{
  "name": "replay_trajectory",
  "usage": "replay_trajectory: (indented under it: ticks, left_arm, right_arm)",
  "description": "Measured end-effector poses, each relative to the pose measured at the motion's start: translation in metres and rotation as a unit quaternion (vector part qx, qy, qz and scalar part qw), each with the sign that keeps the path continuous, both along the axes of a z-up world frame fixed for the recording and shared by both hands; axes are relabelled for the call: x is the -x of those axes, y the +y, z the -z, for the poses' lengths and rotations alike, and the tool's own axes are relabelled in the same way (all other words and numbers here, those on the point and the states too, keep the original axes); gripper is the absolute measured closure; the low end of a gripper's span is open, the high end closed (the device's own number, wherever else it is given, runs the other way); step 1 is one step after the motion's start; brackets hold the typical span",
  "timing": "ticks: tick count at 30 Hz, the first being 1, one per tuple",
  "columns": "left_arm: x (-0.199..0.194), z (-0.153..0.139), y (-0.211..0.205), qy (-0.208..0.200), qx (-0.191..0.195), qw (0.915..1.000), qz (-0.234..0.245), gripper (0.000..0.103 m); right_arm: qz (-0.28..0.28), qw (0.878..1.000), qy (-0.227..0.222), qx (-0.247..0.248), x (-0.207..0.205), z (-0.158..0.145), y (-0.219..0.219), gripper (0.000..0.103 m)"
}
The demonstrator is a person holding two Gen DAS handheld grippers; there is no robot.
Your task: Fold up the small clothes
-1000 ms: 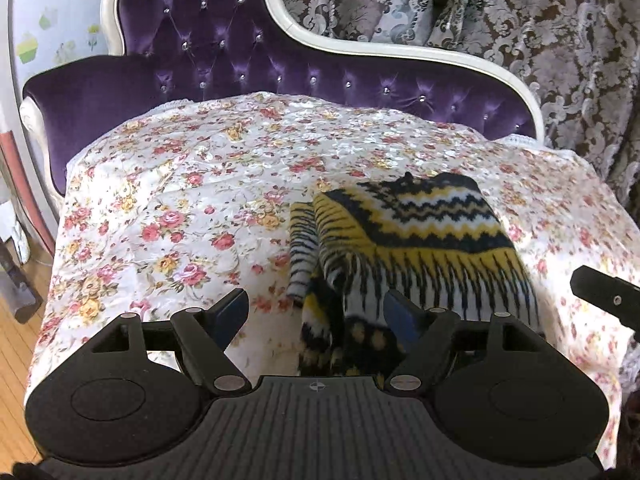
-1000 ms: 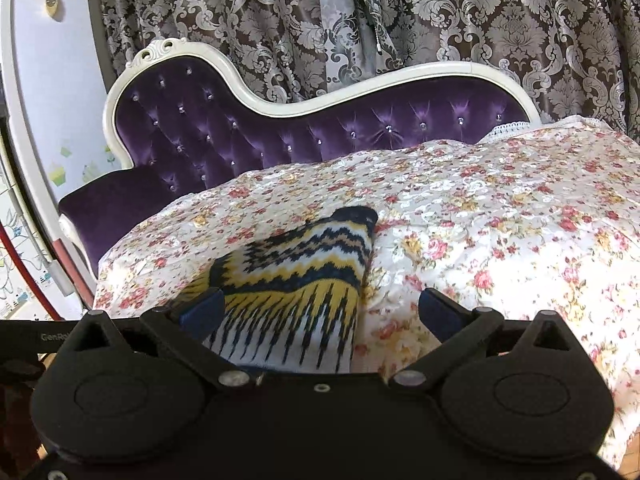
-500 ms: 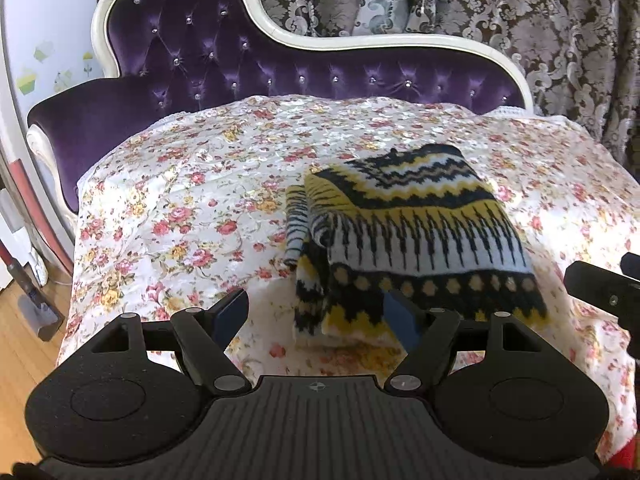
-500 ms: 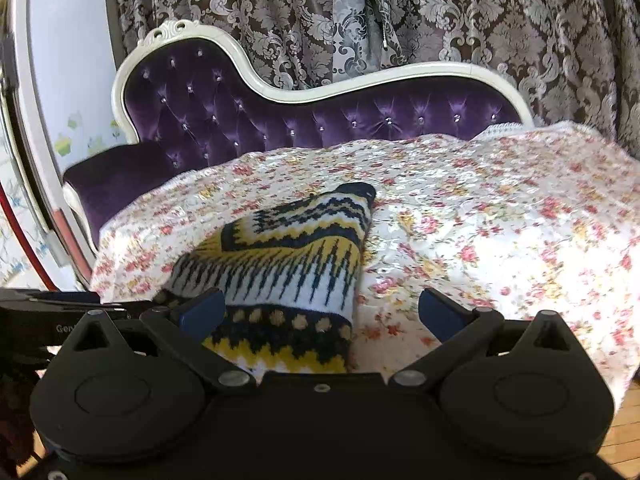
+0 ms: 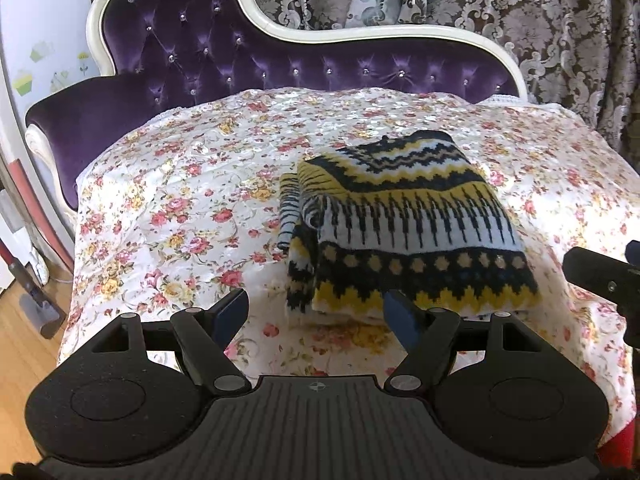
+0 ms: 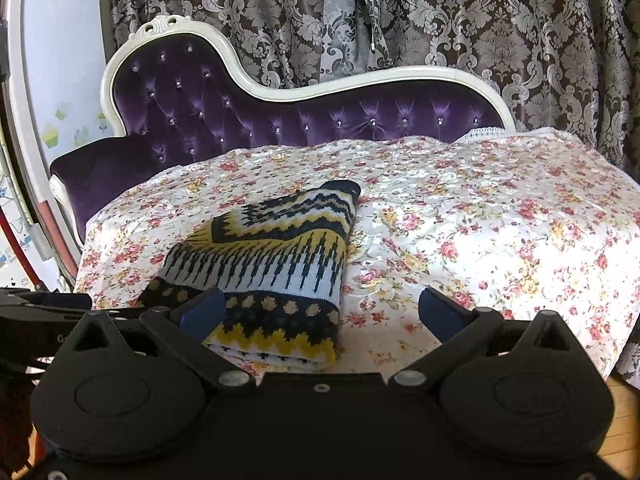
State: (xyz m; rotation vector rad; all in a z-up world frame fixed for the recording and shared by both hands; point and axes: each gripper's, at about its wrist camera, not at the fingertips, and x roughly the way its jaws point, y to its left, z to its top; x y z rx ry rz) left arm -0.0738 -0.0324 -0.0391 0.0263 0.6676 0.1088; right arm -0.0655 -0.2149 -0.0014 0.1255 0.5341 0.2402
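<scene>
A folded knit sweater in navy, yellow and white zigzag bands lies on the floral bedspread. My left gripper stands open just short of the sweater's near edge, nothing between its blue pads. My right gripper is open too, off the sweater's near right corner, its left fingertip in front of the knit without gripping it. Part of the right gripper shows at the right edge of the left wrist view. The left gripper's dark body shows at the left edge of the right wrist view.
A purple tufted chaise back with a white frame rises behind the spread. Patterned curtains hang behind it. Wooden floor and a vacuum-like tool are at the left. A sleeve part shows at lower right.
Both grippers have drawn back from the sweater toward the near edge of the spread; the sweater's near hem, hidden a second ago, now lies in full view, flat and untouched.
</scene>
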Motion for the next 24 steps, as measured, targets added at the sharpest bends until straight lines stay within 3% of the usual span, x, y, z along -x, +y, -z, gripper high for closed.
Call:
replay_trajectory:
  ticks: [24]
  left_arm:
    - [-0.0011, -0.0006, 0.0011, 0.004, 0.01, 0.9999, -0.002, 0.029]
  right_arm:
    - [-0.005, 1.0, 0.024, -0.016, -0.0096, 0.0013, 0.0027, 0.0]
